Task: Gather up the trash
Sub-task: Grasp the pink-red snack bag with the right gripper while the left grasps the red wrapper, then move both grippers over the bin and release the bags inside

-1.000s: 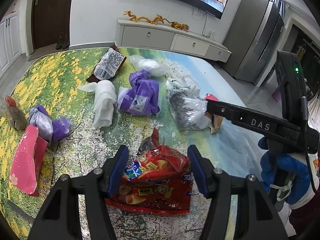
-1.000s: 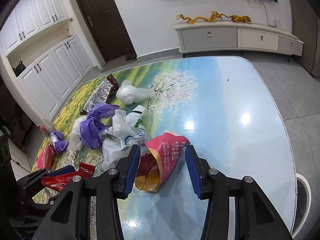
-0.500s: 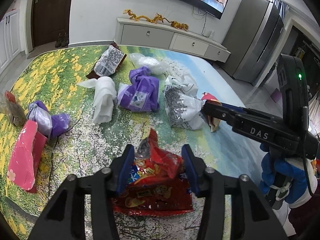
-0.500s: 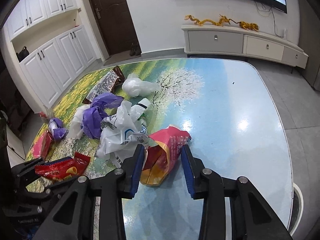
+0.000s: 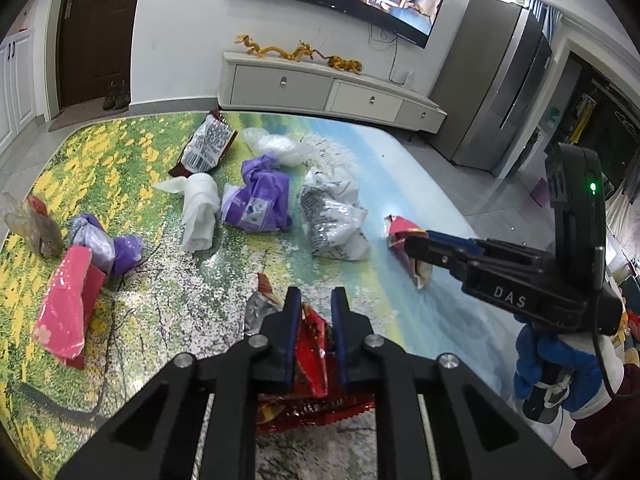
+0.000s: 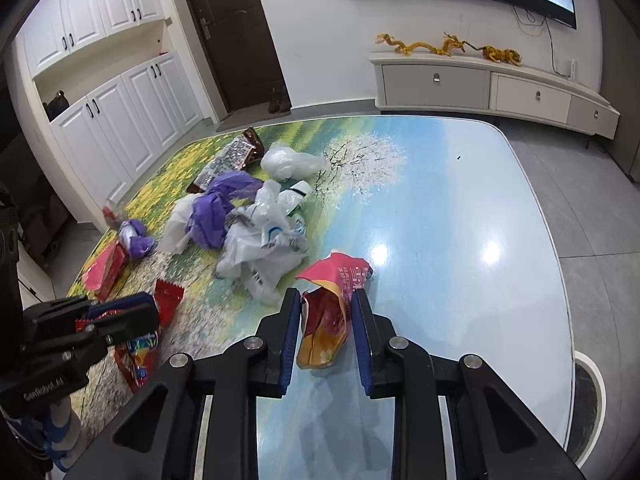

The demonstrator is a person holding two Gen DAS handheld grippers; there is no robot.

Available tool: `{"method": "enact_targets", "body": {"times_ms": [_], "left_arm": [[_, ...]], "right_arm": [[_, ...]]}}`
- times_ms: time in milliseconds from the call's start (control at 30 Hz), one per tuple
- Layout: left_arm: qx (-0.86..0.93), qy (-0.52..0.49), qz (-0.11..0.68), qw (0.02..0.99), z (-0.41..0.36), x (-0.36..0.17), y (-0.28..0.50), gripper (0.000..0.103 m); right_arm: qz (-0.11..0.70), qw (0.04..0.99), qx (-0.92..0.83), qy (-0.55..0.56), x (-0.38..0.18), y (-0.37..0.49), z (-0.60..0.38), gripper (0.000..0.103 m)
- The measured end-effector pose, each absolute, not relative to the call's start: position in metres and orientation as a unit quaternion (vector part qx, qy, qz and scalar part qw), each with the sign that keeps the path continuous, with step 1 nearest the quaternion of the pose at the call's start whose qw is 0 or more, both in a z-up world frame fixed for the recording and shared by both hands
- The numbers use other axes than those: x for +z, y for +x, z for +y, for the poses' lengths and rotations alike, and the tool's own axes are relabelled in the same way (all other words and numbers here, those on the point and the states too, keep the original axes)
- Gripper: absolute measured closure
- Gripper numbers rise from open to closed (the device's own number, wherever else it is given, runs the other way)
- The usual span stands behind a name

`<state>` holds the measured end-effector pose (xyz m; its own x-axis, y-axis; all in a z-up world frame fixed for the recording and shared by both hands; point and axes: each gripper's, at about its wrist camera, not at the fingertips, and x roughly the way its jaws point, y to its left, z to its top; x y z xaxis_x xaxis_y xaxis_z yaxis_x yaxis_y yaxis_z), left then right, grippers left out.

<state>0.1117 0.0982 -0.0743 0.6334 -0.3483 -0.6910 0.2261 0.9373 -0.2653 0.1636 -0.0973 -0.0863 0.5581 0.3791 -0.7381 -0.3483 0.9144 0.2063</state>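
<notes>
A red chip bag [image 5: 310, 340] lies crumpled at the near edge of the picture-print table [image 5: 420, 184]. My left gripper [image 5: 314, 300] is shut on its bunched-up top. From the right wrist view that gripper [image 6: 120, 312] and its red bag [image 6: 138, 354] sit at the lower left. A pink and yellow snack bag [image 6: 340, 272] stands open-mouthed between the blue pads of my right gripper [image 6: 326, 300]. Those jaws are closing, and the pads squeeze the bag's sides. The left wrist view shows the right gripper [image 5: 412, 244] from the side, with the pink bag [image 5: 400, 226] at its tip.
More litter lies farther back: a printed white plastic bag [image 5: 332, 220], a purple bag [image 5: 260, 204], white tissue [image 5: 198, 212], a brown wrapper [image 5: 208, 144], a clear bag [image 5: 280, 146] and a pink box [image 5: 66, 304]. A blue-gloved hand [image 5: 536, 360] holds the right gripper.
Both pairs of jaws have closed in: the left on the red chip bag, bunching it up, the right on the pink bag, narrowing it. Both grippers drew back slightly.
</notes>
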Motion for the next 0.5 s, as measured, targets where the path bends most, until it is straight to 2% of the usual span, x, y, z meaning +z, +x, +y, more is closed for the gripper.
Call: {"method": "enact_targets", "body": {"times_ms": [500], "left_arm": [[-0.195,-0.072,0.358,0.91,0.067,-0.019,0.09,0.09]], "right_arm": [[0.37,0.907,0.196,0.048,-0.044,0.106,-0.142,0.08]]}}
